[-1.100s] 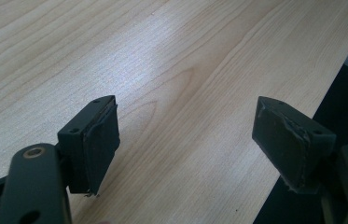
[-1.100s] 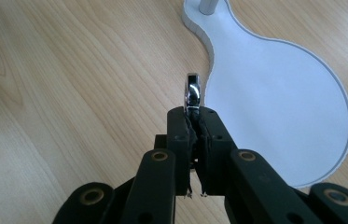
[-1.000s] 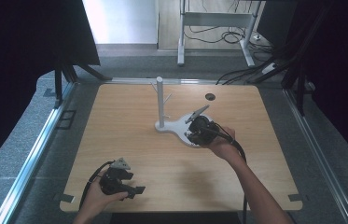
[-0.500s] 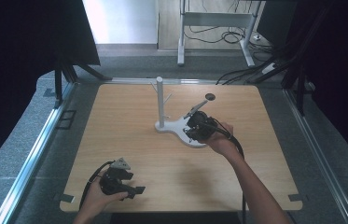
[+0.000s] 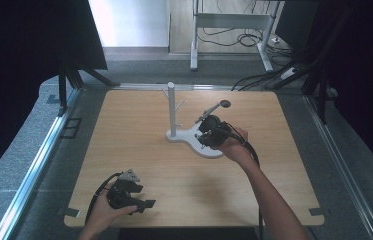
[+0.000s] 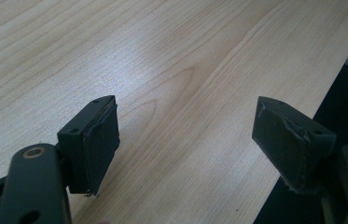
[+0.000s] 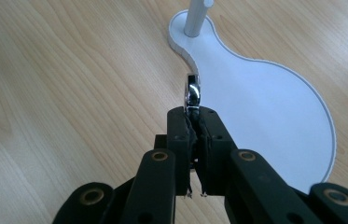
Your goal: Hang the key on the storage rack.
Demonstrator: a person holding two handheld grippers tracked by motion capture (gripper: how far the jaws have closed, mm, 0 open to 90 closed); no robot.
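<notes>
A white stand (image 5: 171,110) with an upright post and small pegs rises from a rounded white base (image 7: 265,102) at the table's middle. Over that base my right gripper (image 5: 204,126) is shut on the handle of a metal utensil (image 5: 213,110), whose dark round head points toward the far right. In the right gripper view, the utensil's shiny looped end (image 7: 191,92) sticks out past the closed right gripper (image 7: 192,114), just beside the base's edge. My left gripper (image 5: 146,204) rests near the table's front left, open, and the left gripper (image 6: 185,135) has bare wood between its jaws.
The wooden table (image 5: 124,140) has metal rails along its left and right sides. The stand's post (image 7: 197,16) rises just beyond the held utensil. Grey floor, a desk frame (image 5: 234,20) and cables lie past the far edge.
My right gripper has shifted slightly away from the person and toward the stand's post, carrying the utensil. The left gripper has stayed put.
</notes>
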